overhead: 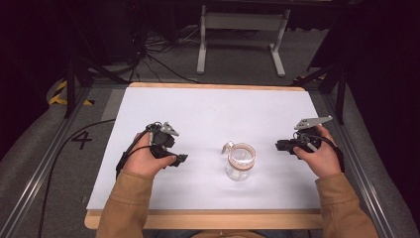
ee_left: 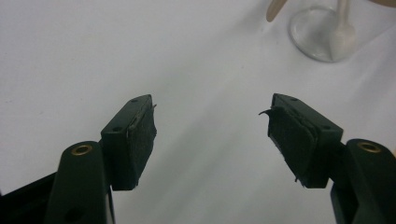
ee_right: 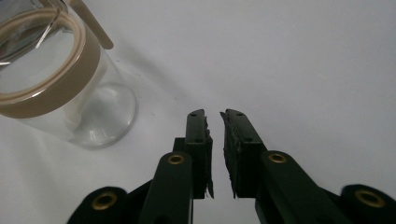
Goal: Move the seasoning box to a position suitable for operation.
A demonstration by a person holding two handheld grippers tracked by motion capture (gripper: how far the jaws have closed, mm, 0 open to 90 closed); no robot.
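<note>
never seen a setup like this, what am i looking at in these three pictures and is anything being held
A person sits at a white table, holding a hand-held gripper in each hand: the left hand-held gripper and the right hand-held gripper. The high view looks down from above. The other two pictures come from cameras riding on each tool, looking along its black jaws. Between the hands stands a clear glass jar with a tan band round its rim and a pale spoon-like piece inside. Nothing is held: the left jaws stand wide apart, the right jaws are nearly together with only a thin gap.
</note>
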